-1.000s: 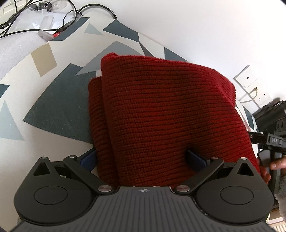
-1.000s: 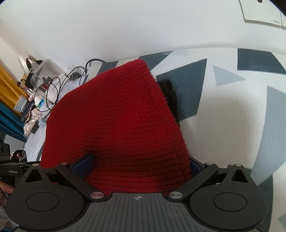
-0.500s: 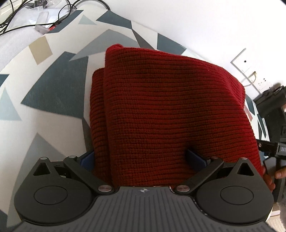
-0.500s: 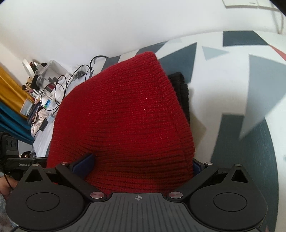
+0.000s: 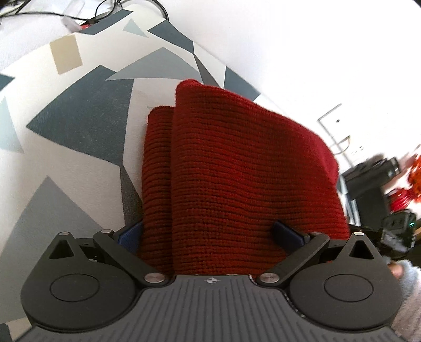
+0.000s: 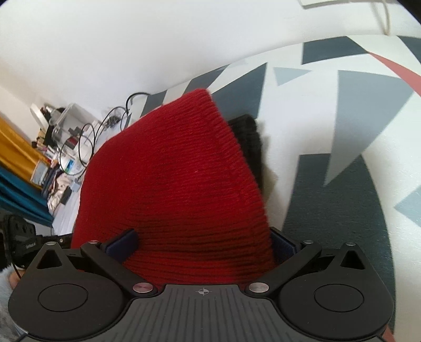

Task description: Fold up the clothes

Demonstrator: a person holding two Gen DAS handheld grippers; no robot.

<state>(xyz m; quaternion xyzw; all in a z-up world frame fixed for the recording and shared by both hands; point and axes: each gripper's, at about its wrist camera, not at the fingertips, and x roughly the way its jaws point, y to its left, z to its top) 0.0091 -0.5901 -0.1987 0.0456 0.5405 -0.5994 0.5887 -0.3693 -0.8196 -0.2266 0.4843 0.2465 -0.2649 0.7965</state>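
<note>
Left wrist view: patterned surface [image 5: 79,126], white ground with grey, dark blue and tan geometric shapes, fills the left side; cables [image 5: 110,10] at its far end. Red knit garment [image 5: 236,179], ribbed, in at least two layers, a narrower fold showing along its left edge. Left claw [image 5: 208,234] clamped on the near edge of the garment, blue pads [image 5: 286,232] pressed into the knit on either side. Far right: the other device, blurred, and a grey fuzzy sleeve [image 5: 407,289].

Right wrist view: far left, cluttered shelf or desk [image 6: 60,147] with boxes and cables, yellow and teal fabric beside it. Red knit garment [image 6: 179,184] rises between the fingers to a peak. Right claw [image 6: 202,244] closed on its near edge. A black knit item [image 6: 250,136] lies just behind and right of the garment, on the patterned surface [image 6: 342,184].
</note>
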